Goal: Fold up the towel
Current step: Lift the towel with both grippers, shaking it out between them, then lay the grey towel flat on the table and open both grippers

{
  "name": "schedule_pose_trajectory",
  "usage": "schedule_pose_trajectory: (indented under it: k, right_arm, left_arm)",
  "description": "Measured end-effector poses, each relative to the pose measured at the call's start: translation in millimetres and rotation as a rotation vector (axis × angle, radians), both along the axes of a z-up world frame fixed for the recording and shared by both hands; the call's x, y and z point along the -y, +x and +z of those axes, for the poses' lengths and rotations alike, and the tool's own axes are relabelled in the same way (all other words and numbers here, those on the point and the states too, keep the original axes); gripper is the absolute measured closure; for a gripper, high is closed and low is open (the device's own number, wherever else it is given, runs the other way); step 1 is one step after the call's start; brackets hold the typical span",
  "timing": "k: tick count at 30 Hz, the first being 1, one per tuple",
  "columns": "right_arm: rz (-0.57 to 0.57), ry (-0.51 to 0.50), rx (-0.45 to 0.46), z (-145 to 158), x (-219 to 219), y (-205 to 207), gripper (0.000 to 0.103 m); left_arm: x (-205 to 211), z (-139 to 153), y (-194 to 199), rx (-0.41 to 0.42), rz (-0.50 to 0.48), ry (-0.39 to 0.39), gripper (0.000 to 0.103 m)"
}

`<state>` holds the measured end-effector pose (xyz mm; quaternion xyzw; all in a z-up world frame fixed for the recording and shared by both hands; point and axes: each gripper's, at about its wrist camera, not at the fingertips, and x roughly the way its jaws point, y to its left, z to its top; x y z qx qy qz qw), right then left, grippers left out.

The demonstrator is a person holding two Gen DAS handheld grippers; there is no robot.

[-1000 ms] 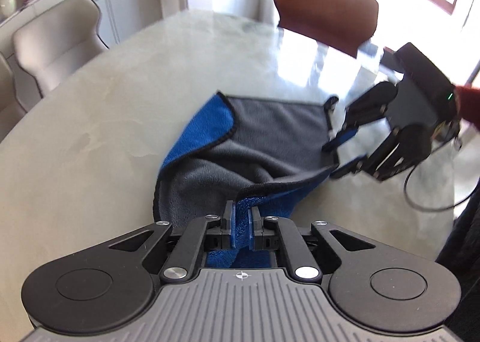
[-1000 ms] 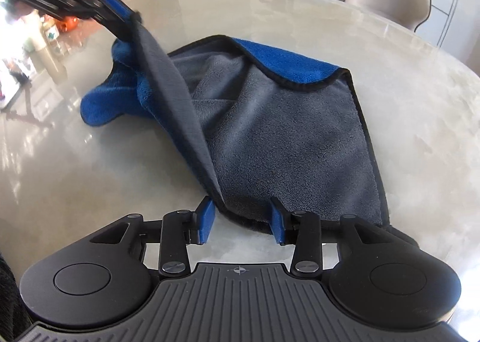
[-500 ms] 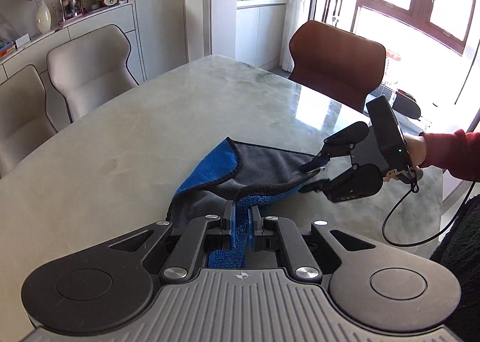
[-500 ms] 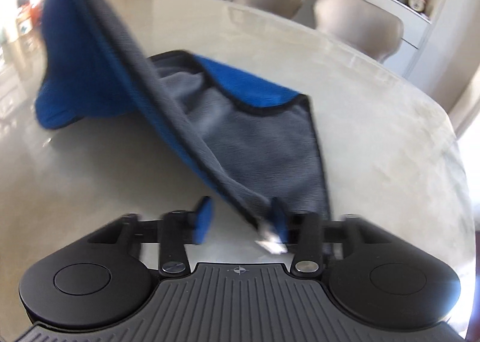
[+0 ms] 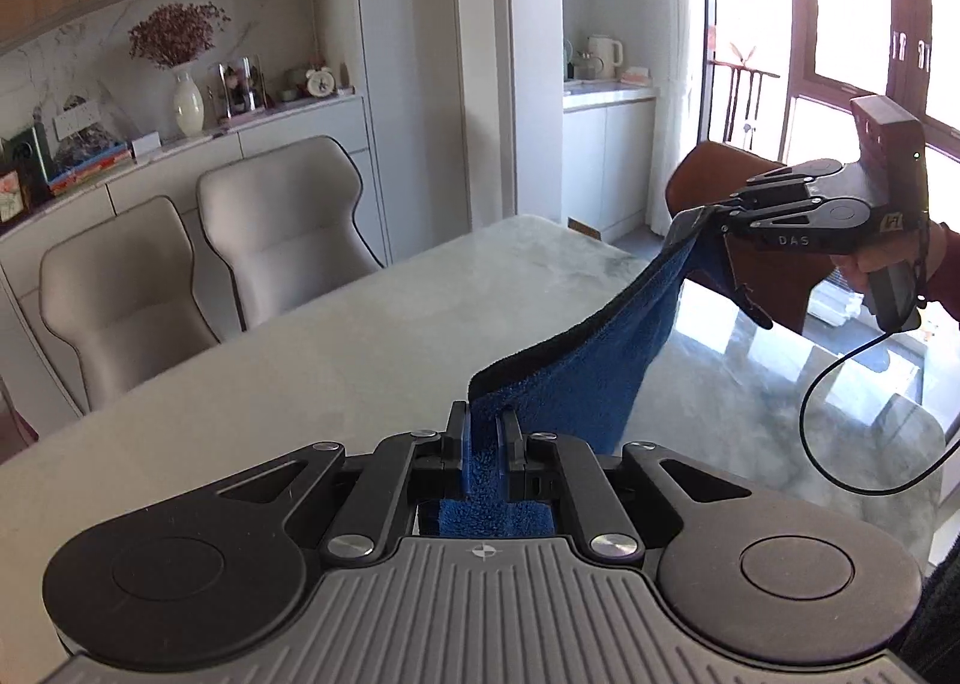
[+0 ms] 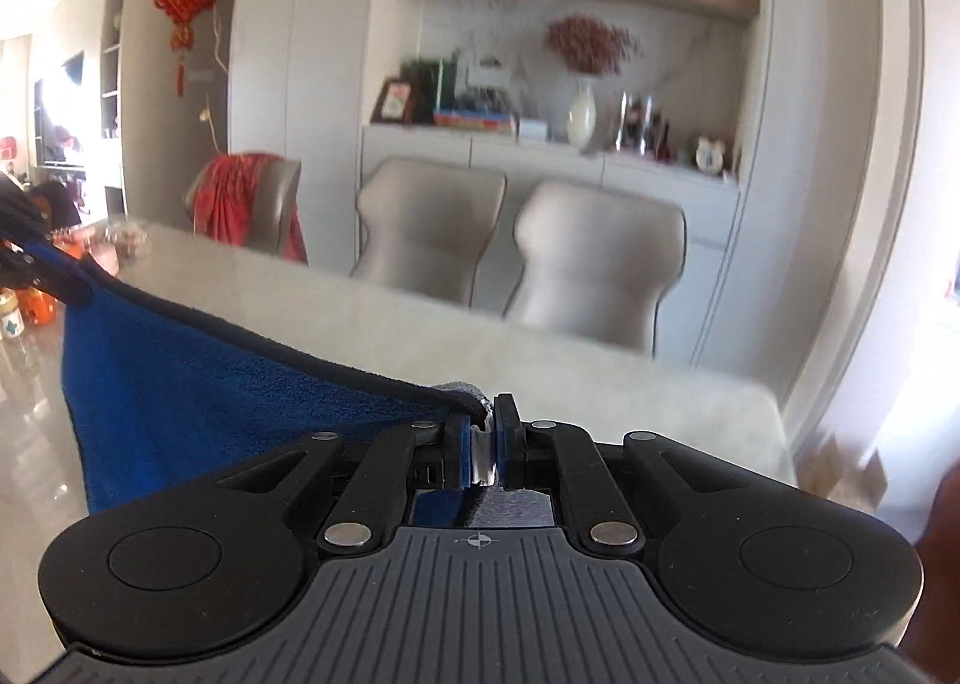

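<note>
towel (image 5: 600, 378) hangs above table (image 5: 336, 360) | left gripper (image 5: 485, 427) jaws clamp corner | right gripper (image 6: 483, 427) jaws clamp other corner

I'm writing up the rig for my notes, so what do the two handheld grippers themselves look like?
Both are matte black, with ribbed grey decks, round side lobes and silver pivot screws. The left gripper has blue-padded fingers. The right gripper bears white "DAS" lettering, a green LED, and a black cable; its holder wears a red sleeve.

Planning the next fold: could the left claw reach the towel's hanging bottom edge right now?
Probably not: the left claw is shut on the towel, holding one top corner while the right claw holds the other, so it would need to release first.
</note>
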<state>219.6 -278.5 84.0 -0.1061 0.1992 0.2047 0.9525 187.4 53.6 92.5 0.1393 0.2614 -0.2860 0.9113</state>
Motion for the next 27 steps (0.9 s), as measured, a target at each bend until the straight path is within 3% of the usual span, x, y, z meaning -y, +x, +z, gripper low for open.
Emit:
schedule_pose_trajectory:
  k: [4,11,16,21,27]
  right_arm:
    - [0.03,-0.088,0.073,26,-10,32,0.095]
    - [0.069,-0.179,0.116,51,-27,84,0.095]
    - [0.092,-0.236,0.162,60,-44,88,0.095]
    - [0.112,-0.242,0.107,37,-40,60,0.095]
    - [0.135,-0.248,-0.143,-47,-31,8,0.095]
  left_arm:
    - [4,19,26,0.059,0.028,0.045,0.096]
    - [3,44,83,0.137,0.076,0.105,0.096]
    - [2,48,99,0.166,0.099,0.152,0.096]
    - [2,11,74,0.106,0.05,0.169,0.096]
    - [5,-74,21,-0.091,-0.02,0.177,0.096]
